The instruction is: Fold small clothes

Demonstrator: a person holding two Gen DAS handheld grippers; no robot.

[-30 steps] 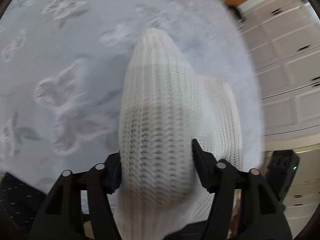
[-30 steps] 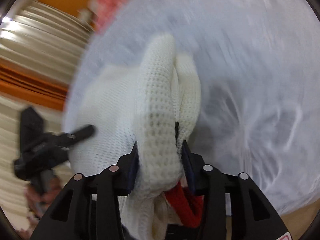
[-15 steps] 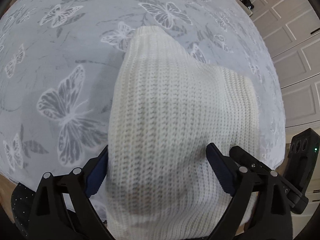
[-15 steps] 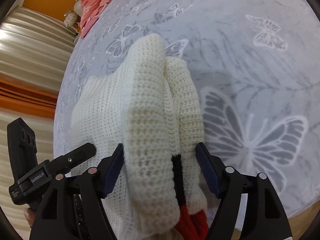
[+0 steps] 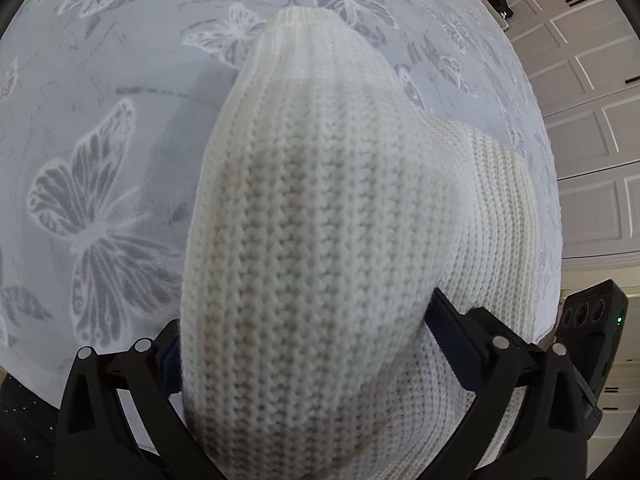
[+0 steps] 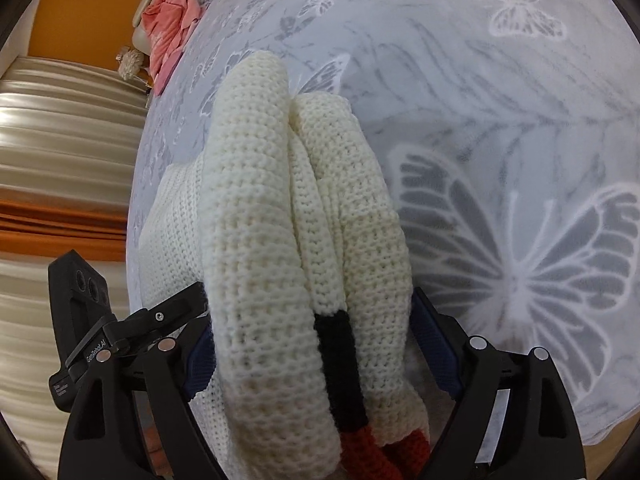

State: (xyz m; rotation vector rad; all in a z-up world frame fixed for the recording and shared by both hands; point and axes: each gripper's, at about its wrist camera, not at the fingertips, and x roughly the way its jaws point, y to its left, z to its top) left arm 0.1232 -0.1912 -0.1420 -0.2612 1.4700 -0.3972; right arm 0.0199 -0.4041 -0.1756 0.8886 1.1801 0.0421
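Both the left claw [image 5: 304, 344] and right claw [image 6: 310, 344] stand spread around the white knit garment [image 5: 320, 220] just laid on the butterfly bedspread [image 5: 100, 120], so the fold's release looks in hand, and next they should back out toward 6 o'clock.

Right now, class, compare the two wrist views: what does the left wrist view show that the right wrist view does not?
Only the left wrist view shows white panelled cabinet doors. Only the right shows the sweater's black stripe and red stripe, a pink garment, and an orange wall. Both show the cream knit sweater between open gripper fingers on the butterfly-print bedspread.
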